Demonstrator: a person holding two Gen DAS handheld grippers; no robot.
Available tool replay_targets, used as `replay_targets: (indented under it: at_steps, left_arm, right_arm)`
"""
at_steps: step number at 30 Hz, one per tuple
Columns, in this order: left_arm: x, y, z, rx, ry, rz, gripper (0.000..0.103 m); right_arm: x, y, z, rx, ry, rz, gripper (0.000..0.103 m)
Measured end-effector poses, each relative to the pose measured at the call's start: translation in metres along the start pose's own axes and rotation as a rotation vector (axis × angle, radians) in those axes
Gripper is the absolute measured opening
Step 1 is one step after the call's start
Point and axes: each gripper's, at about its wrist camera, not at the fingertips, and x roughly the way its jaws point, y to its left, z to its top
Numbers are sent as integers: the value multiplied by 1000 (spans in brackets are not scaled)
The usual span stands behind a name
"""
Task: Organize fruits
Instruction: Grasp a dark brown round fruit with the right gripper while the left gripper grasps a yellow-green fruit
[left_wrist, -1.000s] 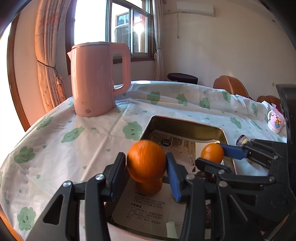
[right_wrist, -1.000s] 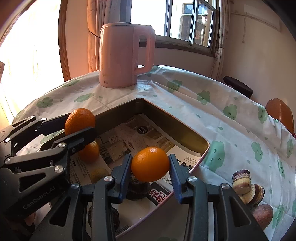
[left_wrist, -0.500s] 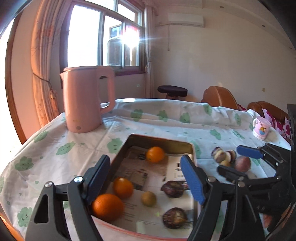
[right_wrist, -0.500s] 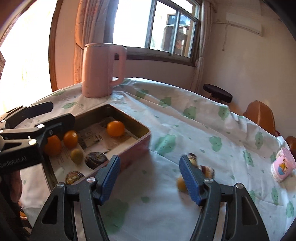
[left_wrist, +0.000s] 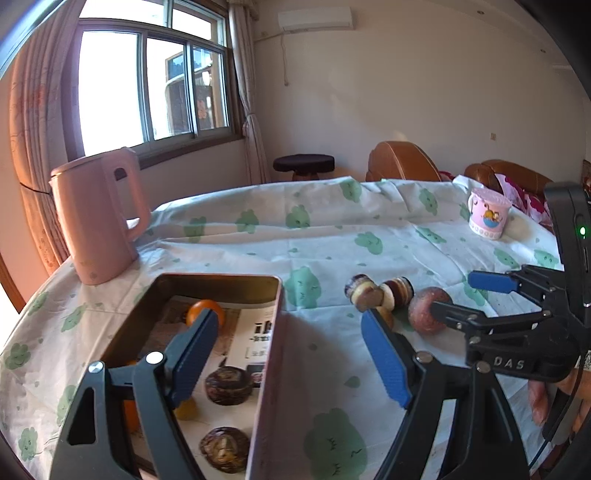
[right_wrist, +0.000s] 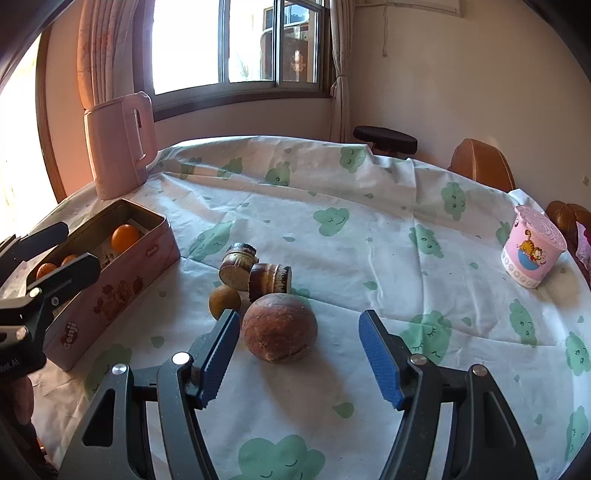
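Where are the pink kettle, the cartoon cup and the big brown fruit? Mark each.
pink kettle (right_wrist: 114, 147), right wrist view, body side.
cartoon cup (right_wrist: 530, 251), right wrist view, printed wall.
big brown fruit (right_wrist: 279, 326), right wrist view, front skin.

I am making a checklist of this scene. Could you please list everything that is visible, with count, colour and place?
tin box: one, pink, left on table.
oranges: three visible, orange, inside tin box.
dark round fruits: two, brown, inside tin box.
large round fruit: one, reddish brown, on tablecloth.
cut dark pieces: two, brown, behind it.
small fruit: one, yellowish, beside them.
kettle: one, pink, far left.
cup: one, pink, right.
tablecloth: one, white with green clouds.
left gripper: open, empty.
right gripper: open, empty.
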Motion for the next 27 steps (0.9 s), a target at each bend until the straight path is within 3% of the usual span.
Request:
replay_targets:
  at_steps: [7,9,10,11,17,20,27]
  left_arm:
    - [23,-17,-1,21,60,-21,82]
    - [28,-22,-2,30,69,-30,82]
    - [29,-25,-3,37,73,-29,82]
    - [30,-28,-3,43,75,-34,82]
    - [48,-45,1,44,128,-95,78]
    - [60,-55,3,52,172,-126,66]
    - [92,-64,3,31,277,-179,41]
  right_arm:
    - [29,-5,1,46,75,49,68]
    - [34,-8,-2,76,86,90,61]
    - [34,-9,-3,87,88,127,52]
    - [33,-10,-4,97,83,133,52]
    - [12,-30,-7,147,-1,-15,52]
    - [11,-44,-8,173,-1,-62,52]
    - [11,-54,-9,210,3,-46,52]
